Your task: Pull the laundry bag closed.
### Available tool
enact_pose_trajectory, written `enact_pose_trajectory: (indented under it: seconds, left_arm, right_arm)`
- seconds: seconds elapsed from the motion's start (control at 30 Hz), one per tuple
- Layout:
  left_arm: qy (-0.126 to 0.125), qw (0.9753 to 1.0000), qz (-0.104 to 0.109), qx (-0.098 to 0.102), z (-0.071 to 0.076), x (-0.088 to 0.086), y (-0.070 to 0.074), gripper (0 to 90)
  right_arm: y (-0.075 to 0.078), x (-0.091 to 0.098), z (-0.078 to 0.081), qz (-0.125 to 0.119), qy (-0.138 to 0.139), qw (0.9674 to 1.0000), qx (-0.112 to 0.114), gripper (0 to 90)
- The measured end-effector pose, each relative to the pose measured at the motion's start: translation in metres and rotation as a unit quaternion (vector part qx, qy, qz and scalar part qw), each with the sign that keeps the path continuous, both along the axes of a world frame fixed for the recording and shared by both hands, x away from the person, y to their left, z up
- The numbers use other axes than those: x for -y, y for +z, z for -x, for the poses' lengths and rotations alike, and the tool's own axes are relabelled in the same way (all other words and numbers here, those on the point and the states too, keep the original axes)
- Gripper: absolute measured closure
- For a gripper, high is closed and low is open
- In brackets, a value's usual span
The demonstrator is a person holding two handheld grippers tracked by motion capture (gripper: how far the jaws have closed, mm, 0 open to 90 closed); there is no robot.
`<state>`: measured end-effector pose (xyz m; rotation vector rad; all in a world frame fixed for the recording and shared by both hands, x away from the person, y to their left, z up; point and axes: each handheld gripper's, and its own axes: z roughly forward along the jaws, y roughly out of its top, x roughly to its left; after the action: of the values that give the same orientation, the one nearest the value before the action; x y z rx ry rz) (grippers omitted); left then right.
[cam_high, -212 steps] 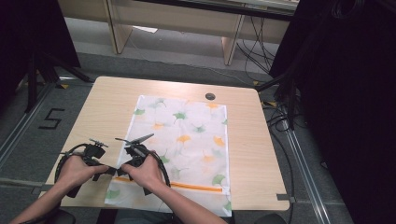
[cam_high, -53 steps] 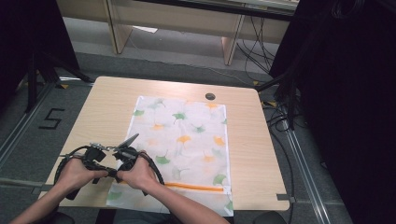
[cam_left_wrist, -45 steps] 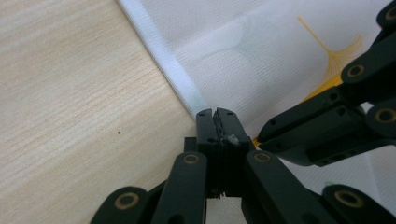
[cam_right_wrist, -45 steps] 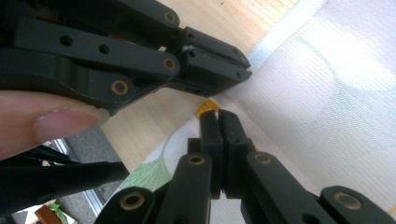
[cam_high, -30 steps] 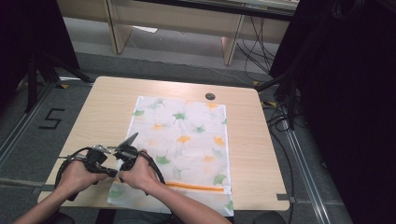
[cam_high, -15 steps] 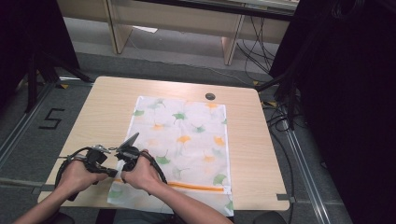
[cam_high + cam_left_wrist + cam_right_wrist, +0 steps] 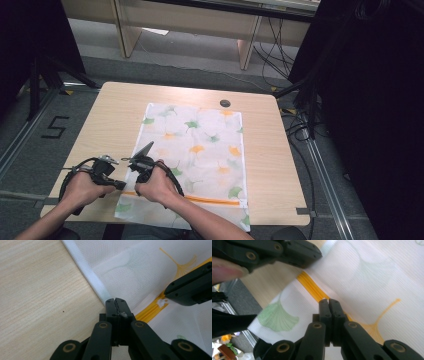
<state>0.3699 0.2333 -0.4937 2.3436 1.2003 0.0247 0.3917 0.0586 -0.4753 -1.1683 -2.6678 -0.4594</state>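
One sign can be read: a big black number 5 (image 7: 55,127) is marked on the grey floor (image 7: 30,165), just left of the wooden table (image 7: 115,110) in the high view (it leans a little). The cloth (image 7: 200,145) on the table has leaf pictures and an orange stripe, with no words on it.

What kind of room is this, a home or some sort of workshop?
Most likely a lab or recording workspace rather than a home. A bare wooden table stands on grey floor marked with a number 5, cables trail beside it, and black curtains close off the side.
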Motion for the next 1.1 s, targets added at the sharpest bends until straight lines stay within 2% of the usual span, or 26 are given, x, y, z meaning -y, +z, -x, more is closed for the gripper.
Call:
enact_pose_trajectory:
  seconds: [0.1,0.2,0.3,0.37,0.4,0.43,0.47,0.5,0.53,0.57,0.6,0.63,0.67,0.7,0.73,0.77,0.8,0.83,0.93,1.03,1.07,1.1]
  left_arm:
    - [-0.002,1.0,0.0,0.001,0.0,0.0,0.0,89.5]
    - [0.0,1.0,0.001,0.001,0.0,0.0,0.0,89.6]
    - [-0.003,1.0,0.0,0.002,0.0,0.0,0.0,89.5]
    - [-0.002,1.0,0.001,0.002,0.0,0.0,0.0,89.6]
    - [0.0,1.0,0.001,0.001,0.0,0.0,0.0,89.6]
    - [0.0,1.0,0.001,0.001,0.0,0.0,0.0,89.6]
    - [-0.001,1.0,0.001,0.001,0.0,0.0,0.0,89.5]
    - [-0.001,1.0,0.001,0.001,0.0,0.0,0.0,89.5]
    - [-0.003,1.0,0.0,0.002,0.0,0.0,0.0,89.6]
    - [-0.003,1.0,0.0,0.002,0.0,0.0,0.0,89.5]
    - [-0.001,1.0,0.001,0.001,0.0,0.0,0.0,89.5]
    - [-0.003,1.0,0.0,0.002,0.0,0.0,0.0,89.6]
    - [-0.003,1.0,0.0,0.002,0.0,0.0,0.0,89.5]
    - [-0.003,1.0,0.0,0.002,0.0,0.0,0.0,89.5]
    - [-0.003,1.0,0.0,0.002,0.0,0.0,0.0,89.6]
    - [-0.003,1.0,0.0,0.002,0.0,0.0,0.0,89.6]
    - [-0.003,1.0,0.001,0.002,0.0,0.0,0.0,89.6]
    - [-0.002,1.0,0.001,0.003,0.0,0.0,0.0,89.5]
    - [-0.002,1.0,0.0,0.002,0.0,0.0,0.0,89.6]
    - [-0.003,1.0,0.0,0.002,0.0,0.0,0.0,89.6]
    - [-0.003,1.0,0.0,0.003,0.0,0.0,0.0,89.6]
    - [-0.003,1.0,0.0,0.002,0.0,0.0,0.0,89.6]
  right_arm:
    - [0.0,0.004,0.0,0.003,0.005,1.0,0.002,90.0]
    - [0.001,0.006,0.001,0.004,-0.001,1.0,-0.005,90.0]
    - [0.0,0.009,0.0,0.0,0.015,0.9998,0.01,90.0]
    - [0.0,0.008,0.002,0.002,-0.001,1.0,-0.003,90.0]
    - [0.0,0.008,0.002,0.002,-0.001,1.0,-0.003,90.0]
    - [0.0,0.011,0.0,-0.002,0.012,0.9999,0.006,90.0]
    - [0.001,0.011,0.002,0.004,-0.002,1.0,-0.003,90.0]
    - [0.001,0.011,0.002,0.004,-0.002,1.0,-0.003,90.0]
    - [0.001,0.013,0.001,-0.012,0.005,0.9999,-0.002,90.0]
    - [0.001,0.013,0.001,-0.012,0.005,0.9999,-0.002,90.0]
    - [0.001,0.013,0.002,-0.008,-0.007,0.9999,-0.013,90.0]
    - [0.001,0.015,0.001,-0.008,0.002,1.0,-0.003,90.0]
    - [0.002,0.017,0.002,-0.011,-0.012,0.9998,-0.015,90.0]
    - [0.002,0.017,0.002,-0.011,-0.012,0.9998,-0.015,90.0]
    - [0.001,0.019,0.001,-0.009,0.001,0.9999,-0.005,90.0]
    - [0.001,0.019,0.001,-0.009,0.001,0.9999,-0.005,90.0]
    - [0.002,0.018,0.002,-0.005,-0.012,0.9998,-0.015,90.0]
    - [0.002,0.02,0.001,-0.007,0.0,1.0,-0.006,90.0]
    - [0.002,0.022,0.001,-0.005,0.004,1.0,-0.002,90.0]
    - [0.002,0.023,0.001,-0.004,0.001,1.0,-0.005,90.0]
    - [0.003,0.024,0.002,-0.002,-0.011,0.9998,-0.015,90.0]
    - [0.002,0.026,0.001,-0.003,0.001,1.0,-0.005,90.0]
